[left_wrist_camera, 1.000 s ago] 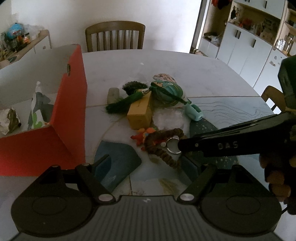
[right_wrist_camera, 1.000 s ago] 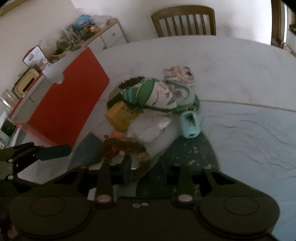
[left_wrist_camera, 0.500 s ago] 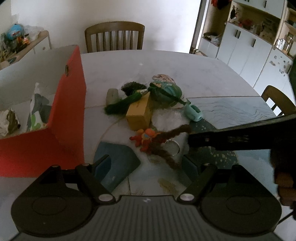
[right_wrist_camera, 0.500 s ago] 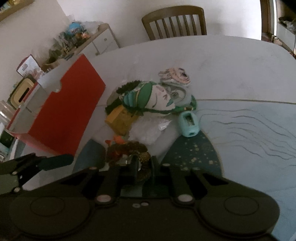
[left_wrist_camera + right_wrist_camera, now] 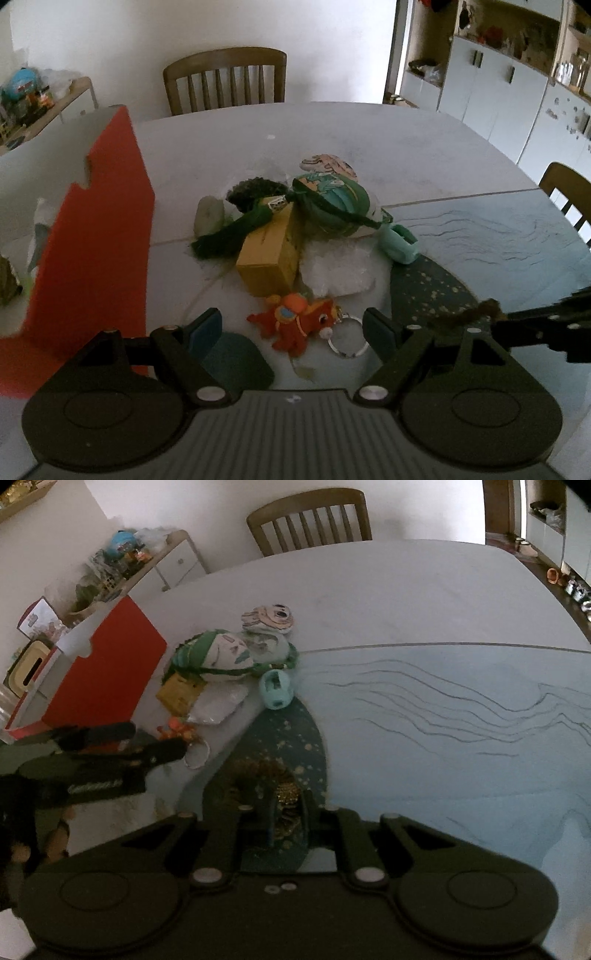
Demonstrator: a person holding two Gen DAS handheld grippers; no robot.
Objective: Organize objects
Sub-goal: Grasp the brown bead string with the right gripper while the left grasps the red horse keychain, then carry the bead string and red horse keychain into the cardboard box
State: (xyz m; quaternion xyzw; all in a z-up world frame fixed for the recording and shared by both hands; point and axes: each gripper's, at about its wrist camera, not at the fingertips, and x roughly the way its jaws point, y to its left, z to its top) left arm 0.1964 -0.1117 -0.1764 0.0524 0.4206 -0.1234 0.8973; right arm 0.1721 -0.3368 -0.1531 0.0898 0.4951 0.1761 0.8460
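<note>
A brown fuzzy loop (image 5: 264, 775) with gold trinkets is pinched between the pressed-together fingers of the right tool (image 5: 288, 821), and it is seen over the dark teal starred patch of the tabletop (image 5: 406, 598), apart from the pile. In the left wrist view, a frayed brown end of it (image 5: 476, 312) is seen sticking out from the tip of the right tool at the right edge.

The left tool (image 5: 291, 328) is spread wide with nothing gripped; between its fingers, on the tabletop, an orange plush keychain (image 5: 295, 323) with a metal ring (image 5: 347, 338) is seen lying.

Behind the keychain the rest of the pile is gathered: a yellow box (image 5: 269, 254), a clear plastic bag (image 5: 336, 271) just beside it, a dark green tassel (image 5: 232, 238) laid across the box, a pale stone-like piece (image 5: 208, 219), a green and white painted mask (image 5: 218, 659), a small cartoon-face piece (image 5: 269, 618) behind the mask, and a mint-coloured holder (image 5: 277, 690) at the pile's right edge.

A red and white open box (image 5: 96, 251) stands at the left of the pile, with some items inside that are too blurred to be told. A wooden chair (image 5: 225, 79) is placed at the far side of the tabletop.
</note>
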